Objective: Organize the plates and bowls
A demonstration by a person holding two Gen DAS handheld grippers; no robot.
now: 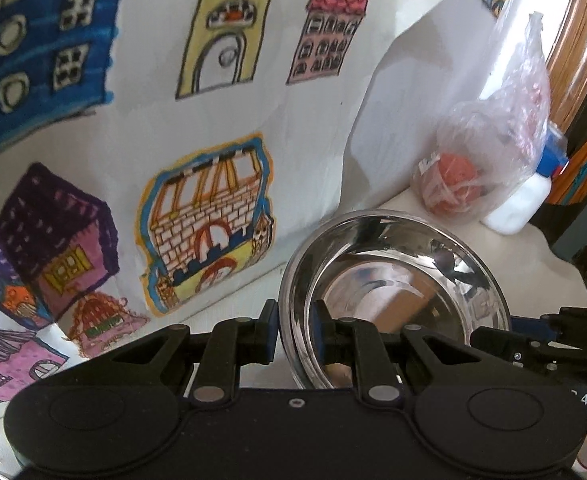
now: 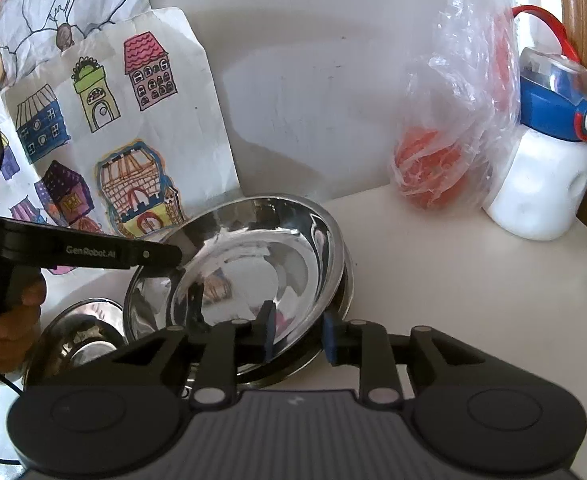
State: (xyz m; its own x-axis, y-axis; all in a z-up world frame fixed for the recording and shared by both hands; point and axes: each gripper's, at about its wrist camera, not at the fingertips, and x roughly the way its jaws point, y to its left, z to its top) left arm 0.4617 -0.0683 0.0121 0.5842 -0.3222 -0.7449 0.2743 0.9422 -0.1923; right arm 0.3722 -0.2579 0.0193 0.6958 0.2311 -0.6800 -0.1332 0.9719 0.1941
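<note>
A shiny steel bowl (image 1: pixel 397 276) is tilted above the white table. My left gripper (image 1: pixel 295 336) is shut on its near-left rim. My right gripper (image 2: pixel 298 338) straddles the bowl's (image 2: pixel 253 264) opposite rim, one blue pad inside and one outside, and it shows at the right in the left wrist view (image 1: pixel 541 340). Under the bowl lies a steel plate (image 2: pixel 333 312), only its edge showing. A smaller steel bowl (image 2: pixel 77 332) sits at the left on the table. The left gripper's finger (image 2: pixel 105 254) reaches in from the left.
A child's drawing of houses (image 2: pixel 105 128) leans on the white wall behind. A clear plastic bag with orange fruit (image 2: pixel 445 152) and a white bottle with a blue lid (image 2: pixel 545 168) stand at the right. A wooden frame (image 1: pixel 585 20) lies beyond them.
</note>
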